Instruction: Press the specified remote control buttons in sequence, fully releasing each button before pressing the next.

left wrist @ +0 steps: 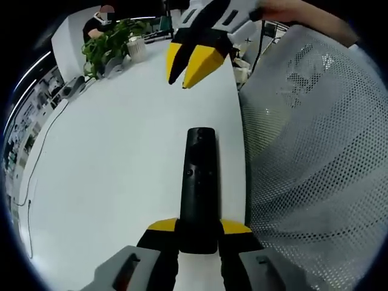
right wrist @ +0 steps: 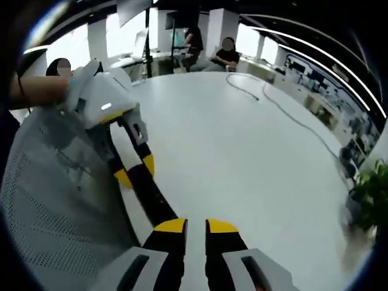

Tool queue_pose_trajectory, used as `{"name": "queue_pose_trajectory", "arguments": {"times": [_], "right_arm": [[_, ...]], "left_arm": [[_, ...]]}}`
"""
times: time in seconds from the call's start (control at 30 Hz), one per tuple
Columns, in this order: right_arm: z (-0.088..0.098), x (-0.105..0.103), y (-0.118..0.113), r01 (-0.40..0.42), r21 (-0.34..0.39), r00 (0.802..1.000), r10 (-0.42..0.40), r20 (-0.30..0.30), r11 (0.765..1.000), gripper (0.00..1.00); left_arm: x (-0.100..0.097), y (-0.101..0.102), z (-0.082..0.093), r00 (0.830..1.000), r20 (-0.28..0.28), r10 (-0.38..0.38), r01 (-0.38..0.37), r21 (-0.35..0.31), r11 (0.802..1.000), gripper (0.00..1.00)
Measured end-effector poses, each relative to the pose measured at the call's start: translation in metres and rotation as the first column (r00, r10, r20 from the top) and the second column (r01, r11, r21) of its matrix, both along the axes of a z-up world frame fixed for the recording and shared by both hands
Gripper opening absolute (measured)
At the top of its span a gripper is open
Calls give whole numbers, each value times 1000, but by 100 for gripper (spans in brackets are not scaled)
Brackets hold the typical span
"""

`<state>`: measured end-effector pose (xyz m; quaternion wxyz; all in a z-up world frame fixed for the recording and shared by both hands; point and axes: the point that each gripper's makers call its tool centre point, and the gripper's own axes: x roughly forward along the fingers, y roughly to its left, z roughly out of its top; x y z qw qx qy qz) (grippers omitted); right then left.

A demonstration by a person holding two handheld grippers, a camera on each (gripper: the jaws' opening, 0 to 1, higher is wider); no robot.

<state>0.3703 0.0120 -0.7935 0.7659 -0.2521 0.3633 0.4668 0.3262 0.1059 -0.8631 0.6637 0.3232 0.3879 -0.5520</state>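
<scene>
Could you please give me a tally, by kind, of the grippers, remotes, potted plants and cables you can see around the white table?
Yellow-tipped two-jaw grippers: 2, left and right
Slim black remote control, held in the left gripper: 1
Green leafy potted plant: 1
Thin dark cable on the white table: 1
Total: 5

No text, label, brand, number or sign can be read anywhere, not even on the black remote control (left wrist: pixel 199 182), whose button markings are too small.
</scene>
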Motion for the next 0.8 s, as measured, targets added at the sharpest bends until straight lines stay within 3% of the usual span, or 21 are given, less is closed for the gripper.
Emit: {"name": "queue_pose_trajectory", "arguments": {"times": [0.33, 0.53, 0.8], "right_arm": [[-16, -8, 9, -80, -40, 995, 78, -55, 996, 6], [-28, -14, 10, -147, -80, 985, 140, -97, 986, 0], [-39, -20, 7, -197, -119, 974, 180, -138, 973, 0]], "left_arm": [[0, 0, 0, 1000, -1, -15, 15, 2, 1000, 25], [0, 0, 0, 1000, -4, -16, 16, 8, 1000, 25], [0, 0, 0, 1000, -4, -16, 16, 9, 1000, 25]]}}
